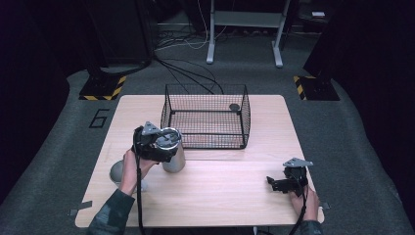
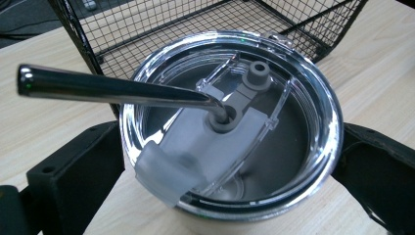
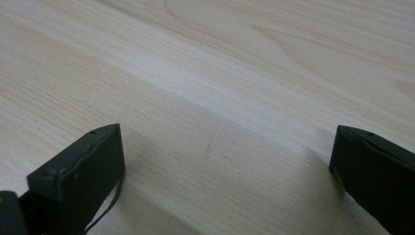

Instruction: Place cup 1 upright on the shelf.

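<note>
Left claw (image 2: 230, 161) clamps tumbler (image 2: 235, 147) beside basket (image 2: 88, 44).

One shiny steel tumbler (image 1: 173, 155) with a clear plastic lid (image 2: 230, 117) and one bent metal straw (image 2: 112, 90) is standing at nine o'clock on one pale wooden table (image 1: 220, 196). One black wire-mesh basket (image 1: 205, 116) is sitting at twelve o'clock, and two black two-jaw grippers are showing: the left gripper (image 1: 155, 143) and the right gripper (image 1: 286, 182).

The left gripper (image 1: 157, 145) sits just in front of the wire basket (image 1: 205, 116), near its left corner, its jaws clamped on either side of the steel tumbler (image 2: 230, 132). The right gripper (image 1: 280, 183) rests well apart from the basket, jaws spread wide.
</note>
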Demonstrator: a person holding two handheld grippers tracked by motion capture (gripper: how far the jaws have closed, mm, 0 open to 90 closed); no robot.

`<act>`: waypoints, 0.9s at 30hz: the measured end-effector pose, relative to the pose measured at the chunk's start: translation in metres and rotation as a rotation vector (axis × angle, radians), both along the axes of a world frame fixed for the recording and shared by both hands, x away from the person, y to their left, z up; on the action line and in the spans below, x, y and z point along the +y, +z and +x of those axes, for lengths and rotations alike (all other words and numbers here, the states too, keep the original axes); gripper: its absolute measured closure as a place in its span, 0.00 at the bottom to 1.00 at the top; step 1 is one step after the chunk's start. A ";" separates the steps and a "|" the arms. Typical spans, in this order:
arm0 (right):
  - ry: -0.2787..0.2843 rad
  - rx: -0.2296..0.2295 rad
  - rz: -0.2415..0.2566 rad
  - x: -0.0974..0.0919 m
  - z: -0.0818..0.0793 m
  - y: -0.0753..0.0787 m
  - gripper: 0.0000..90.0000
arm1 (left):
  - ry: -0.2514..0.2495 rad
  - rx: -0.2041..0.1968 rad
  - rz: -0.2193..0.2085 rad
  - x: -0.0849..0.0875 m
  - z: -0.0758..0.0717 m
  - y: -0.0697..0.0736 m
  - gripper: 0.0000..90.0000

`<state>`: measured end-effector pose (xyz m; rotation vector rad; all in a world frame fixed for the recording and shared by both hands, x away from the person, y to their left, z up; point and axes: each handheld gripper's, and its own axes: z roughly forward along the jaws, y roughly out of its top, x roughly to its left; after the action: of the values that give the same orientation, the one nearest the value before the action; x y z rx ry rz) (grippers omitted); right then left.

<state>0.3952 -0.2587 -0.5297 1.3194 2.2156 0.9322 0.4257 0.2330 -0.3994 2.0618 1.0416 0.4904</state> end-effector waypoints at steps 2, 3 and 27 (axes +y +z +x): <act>0.000 0.000 0.000 0.000 0.000 0.000 0.00 | 0.007 0.006 -0.005 -0.002 0.002 -0.001 0.00; 0.000 0.000 0.000 0.000 0.000 0.000 0.00 | 0.007 0.006 -0.005 -0.002 0.002 -0.001 0.00; 0.003 -0.001 0.001 0.000 0.000 0.000 0.00 | 0.061 -0.025 -0.038 -0.008 0.002 -0.012 0.04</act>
<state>0.3950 -0.2591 -0.5298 1.3167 2.2173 0.9347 0.4278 0.2248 -0.4114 1.9910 1.0933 0.5218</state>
